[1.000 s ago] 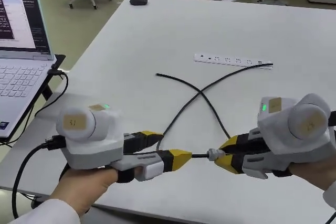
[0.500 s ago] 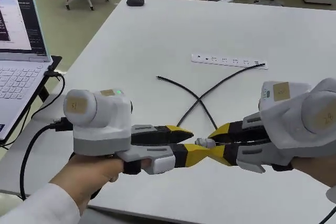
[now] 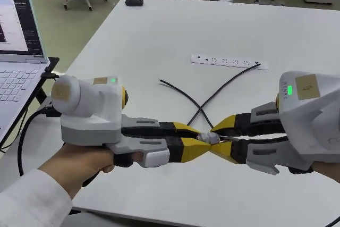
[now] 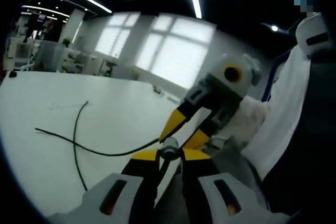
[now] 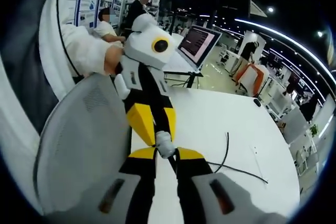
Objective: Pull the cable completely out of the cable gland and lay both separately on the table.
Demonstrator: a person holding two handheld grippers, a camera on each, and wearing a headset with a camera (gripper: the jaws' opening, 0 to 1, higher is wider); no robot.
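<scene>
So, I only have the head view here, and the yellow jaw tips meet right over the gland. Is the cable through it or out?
Observer: Through it. In the left gripper view the cable runs straight out of the cable gland and off across the table.
Reviewer: Which gripper has the gland?
Observer: Both, it seems. In each gripper view the gland sits between that view's own closed tips: left gripper, right gripper.
Reviewer: Any cable on the far side?
Observer: Yes. In the right gripper view the cable also comes out from under the right gripper's tips and trails across the table.
</scene>
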